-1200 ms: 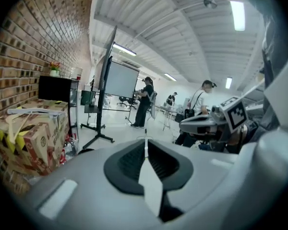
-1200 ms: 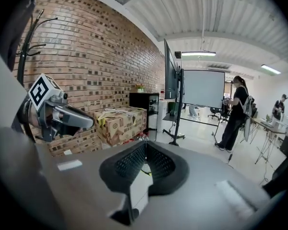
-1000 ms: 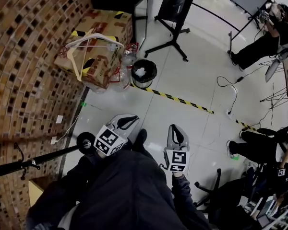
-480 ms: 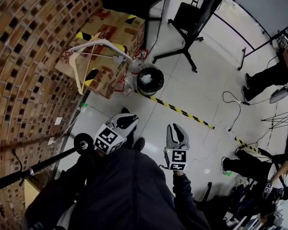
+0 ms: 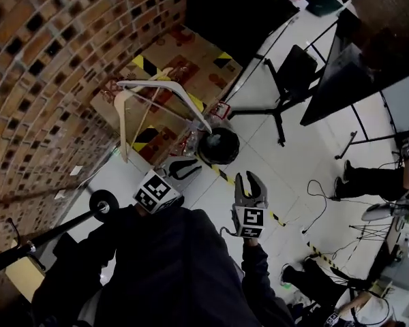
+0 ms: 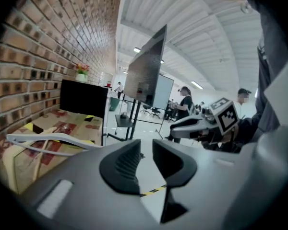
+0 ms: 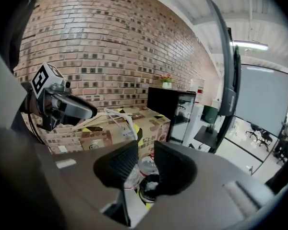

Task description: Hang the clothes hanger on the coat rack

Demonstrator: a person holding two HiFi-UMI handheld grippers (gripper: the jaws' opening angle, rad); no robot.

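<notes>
white hanger [image 5: 162, 89] lies on top of the cardboard box [image 5: 191, 53] by the brick wall [image 5: 41, 60], far left. coat rack [image 5: 51, 232] stands near left. left gripper [image 6: 147, 150] has its jaws apart and empty. right gripper [image 7: 146, 159] jaws have just been opening, with nothing between them. the box print is unreadable.

My right gripper [image 7: 145, 151] has its jaws apart, just been opening, nothing between them. Hanger [image 7: 116, 113] lies on the box [image 7: 151, 125] ahead, left gripper [image 7: 89, 112] near it.
</notes>
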